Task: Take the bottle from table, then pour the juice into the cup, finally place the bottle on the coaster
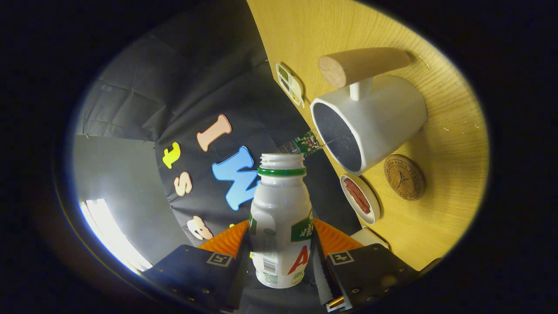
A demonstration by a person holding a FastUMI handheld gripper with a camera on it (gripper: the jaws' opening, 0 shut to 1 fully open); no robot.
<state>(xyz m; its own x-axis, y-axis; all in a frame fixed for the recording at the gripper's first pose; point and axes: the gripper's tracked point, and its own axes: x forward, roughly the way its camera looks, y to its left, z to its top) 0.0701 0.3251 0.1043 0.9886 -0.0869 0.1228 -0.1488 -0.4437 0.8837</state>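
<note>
My gripper (280, 248) is shut on a white plastic bottle (281, 218) with a green neck ring and an uncapped mouth. Both fingers press on its sides. The whole view is rolled, so the wooden table (453, 218) runs up the right side. The bottle's mouth points toward a white cup (370, 122) with a wooden handle, whose dark opening faces the bottle. The mouth is still a short way from the cup's rim. A round cork coaster (404, 177) lies on the table just beside the cup. No juice can be seen flowing.
A small white dish (360, 199) holding a reddish-brown strip sits near the coaster, at the table's edge. A flat card with green squares (290, 84) lies beyond the cup. A second bottle's label (307, 143) peeks out behind the cup's rim.
</note>
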